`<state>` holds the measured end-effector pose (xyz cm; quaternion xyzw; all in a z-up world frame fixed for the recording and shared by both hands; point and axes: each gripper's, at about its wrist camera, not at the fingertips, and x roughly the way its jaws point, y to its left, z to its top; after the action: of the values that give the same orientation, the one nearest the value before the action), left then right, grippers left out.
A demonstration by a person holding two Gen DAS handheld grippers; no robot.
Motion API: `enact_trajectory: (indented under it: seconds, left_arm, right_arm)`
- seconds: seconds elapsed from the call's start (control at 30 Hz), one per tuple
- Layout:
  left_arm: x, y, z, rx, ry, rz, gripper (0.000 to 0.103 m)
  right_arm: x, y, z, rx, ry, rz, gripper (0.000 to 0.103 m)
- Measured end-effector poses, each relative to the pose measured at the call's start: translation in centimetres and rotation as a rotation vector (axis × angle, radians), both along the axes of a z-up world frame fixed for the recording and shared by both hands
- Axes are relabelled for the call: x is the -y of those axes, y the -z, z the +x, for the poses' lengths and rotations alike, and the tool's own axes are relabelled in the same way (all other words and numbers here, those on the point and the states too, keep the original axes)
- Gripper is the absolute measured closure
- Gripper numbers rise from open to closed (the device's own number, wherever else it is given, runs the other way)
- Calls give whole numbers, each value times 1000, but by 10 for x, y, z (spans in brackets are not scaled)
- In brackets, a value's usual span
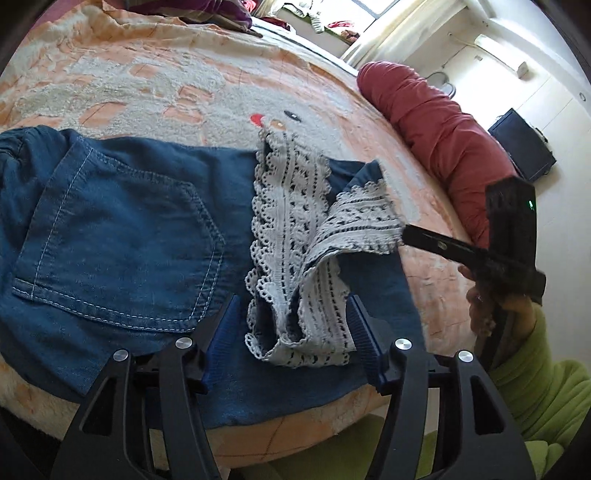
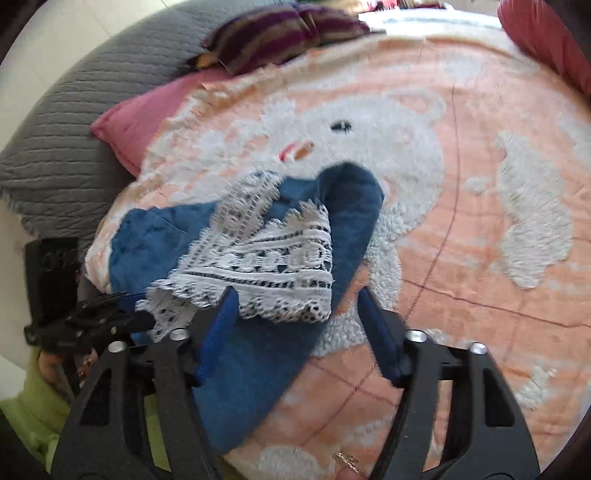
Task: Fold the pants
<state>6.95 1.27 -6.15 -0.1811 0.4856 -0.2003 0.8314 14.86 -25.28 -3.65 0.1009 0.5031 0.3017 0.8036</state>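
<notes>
Blue denim pants (image 1: 122, 229) lie flat on the bed with a back pocket facing up. Their white lace leg hems (image 1: 288, 206) are bunched up near the front edge. My left gripper (image 1: 293, 321) is open and straddles the nearer lace hem without its pads pressing on it. From the right, the right gripper (image 1: 406, 236) reaches the raised corner of the other hem. In the right wrist view, the right gripper (image 2: 299, 310) stands open with the lace hem (image 2: 266, 258) just ahead of its fingers, lying on a fold of the denim (image 2: 240, 369). The left gripper (image 2: 147, 319) shows at the left.
A peach and white blanket (image 2: 461, 184) covers the bed. A red bolster (image 1: 436, 125) lies along its right side. A grey quilted cushion (image 2: 66, 122), a pink pillow (image 2: 136, 118) and a striped cloth (image 2: 273, 33) sit at the far end. A green sleeve (image 1: 546, 387) is at the bed's front edge.
</notes>
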Motion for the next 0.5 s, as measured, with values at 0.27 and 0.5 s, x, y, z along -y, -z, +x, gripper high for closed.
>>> enact_trajectory:
  seconds: [0.27,0.5]
  left_arm:
    - [4,4,4,-10,-6,32,45]
    - [7,3,3,-19,-6,48,45]
  right_arm:
    - [-59,-43,42,150,-86,21,90]
    - [-91,-49,95,180,-170,8,62]
